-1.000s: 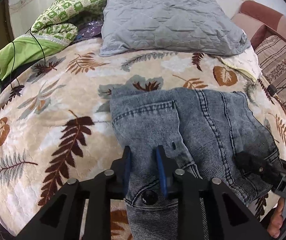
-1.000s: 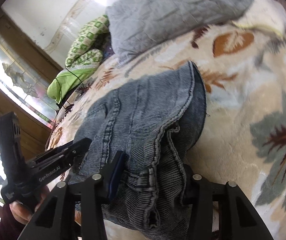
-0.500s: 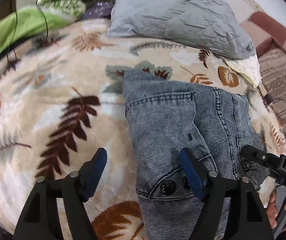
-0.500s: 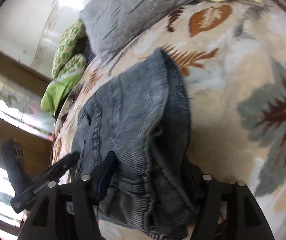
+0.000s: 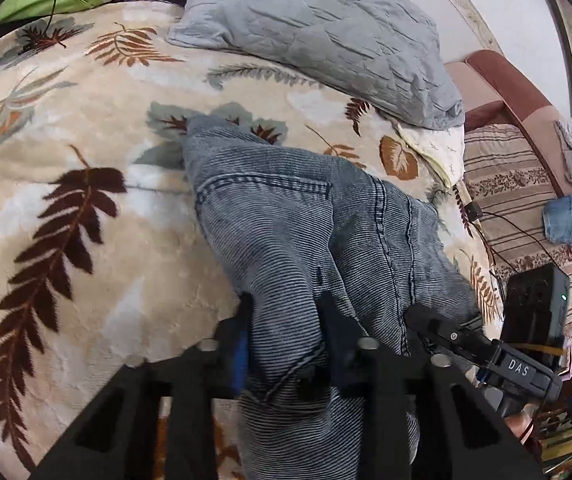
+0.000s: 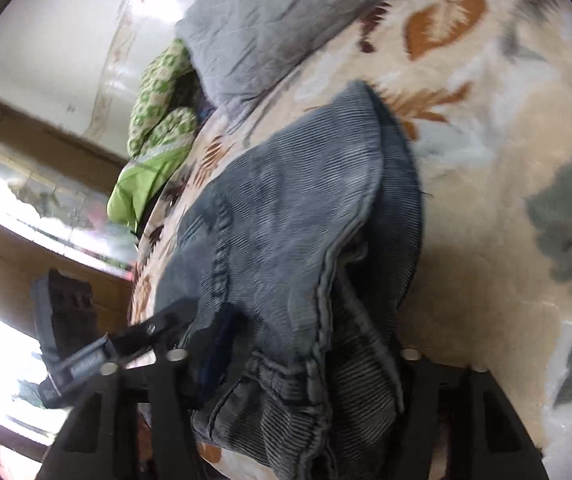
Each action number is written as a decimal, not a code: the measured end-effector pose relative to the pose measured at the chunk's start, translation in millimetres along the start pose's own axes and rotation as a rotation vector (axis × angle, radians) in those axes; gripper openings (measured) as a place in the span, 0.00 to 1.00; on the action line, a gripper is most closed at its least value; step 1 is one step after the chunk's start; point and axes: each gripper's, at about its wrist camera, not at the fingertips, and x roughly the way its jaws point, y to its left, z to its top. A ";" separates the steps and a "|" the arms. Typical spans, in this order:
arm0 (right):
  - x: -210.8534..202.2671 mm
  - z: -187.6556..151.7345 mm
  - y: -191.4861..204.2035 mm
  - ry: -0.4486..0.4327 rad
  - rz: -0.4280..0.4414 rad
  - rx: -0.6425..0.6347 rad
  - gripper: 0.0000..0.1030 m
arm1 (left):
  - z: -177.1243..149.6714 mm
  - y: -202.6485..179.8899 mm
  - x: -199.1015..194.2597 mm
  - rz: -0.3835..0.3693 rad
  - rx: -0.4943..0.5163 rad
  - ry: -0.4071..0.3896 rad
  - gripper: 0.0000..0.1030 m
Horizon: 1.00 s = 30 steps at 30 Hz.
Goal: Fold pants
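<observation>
Grey-blue denim pants (image 5: 298,236) lie folded in a bundle on the leaf-patterned blanket (image 5: 65,208). My left gripper (image 5: 286,332) is shut on the near waistband edge of the pants, with cloth pinched between its blue-padded fingers. My right gripper (image 6: 306,360) straddles the other side of the bundle (image 6: 294,216); its jaws stand wide apart with bunched denim between them. The right gripper also shows in the left wrist view (image 5: 446,332) at the pants' right edge.
A grey quilted pillow (image 5: 326,28) lies at the head of the bed. Green bedding (image 6: 153,136) is piled at the far corner. A striped sofa (image 5: 518,184) with a blue garment and cables stands to the right of the bed.
My left gripper went from shut to wide open, then shut again on the waistband edge. The pants bundle has lifted and bunched. The right gripper stayed around the cloth.
</observation>
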 end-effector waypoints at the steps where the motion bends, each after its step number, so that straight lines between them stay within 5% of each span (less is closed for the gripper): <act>1: -2.6 -0.2 3.6 -0.014 0.006 -0.014 0.41 | 1.4 1.3 -1.2 -0.001 -0.004 -0.006 0.26; 6: -16.1 2.0 25.4 -0.106 0.040 -0.096 0.34 | 11.8 -10.3 -20.9 0.031 0.055 -0.091 0.24; 13: -6.9 48.5 49.2 -0.217 0.072 -0.209 0.34 | 61.5 -21.1 -31.8 0.150 0.137 -0.215 0.24; 17: 30.8 69.3 42.0 -0.187 0.052 -0.176 0.34 | 81.3 -4.4 4.5 0.271 0.128 -0.161 0.28; 20: 68.1 69.5 25.5 -0.068 -0.066 -0.104 0.41 | 78.7 18.6 36.6 0.385 0.092 -0.080 0.43; 24: 65.2 63.4 25.8 -0.060 -0.119 -0.108 0.60 | 64.6 16.6 18.8 0.453 0.108 -0.152 0.70; 30: 22.7 38.5 36.3 -0.135 -0.211 -0.139 0.60 | 42.7 -7.4 -45.3 0.543 0.177 -0.258 0.75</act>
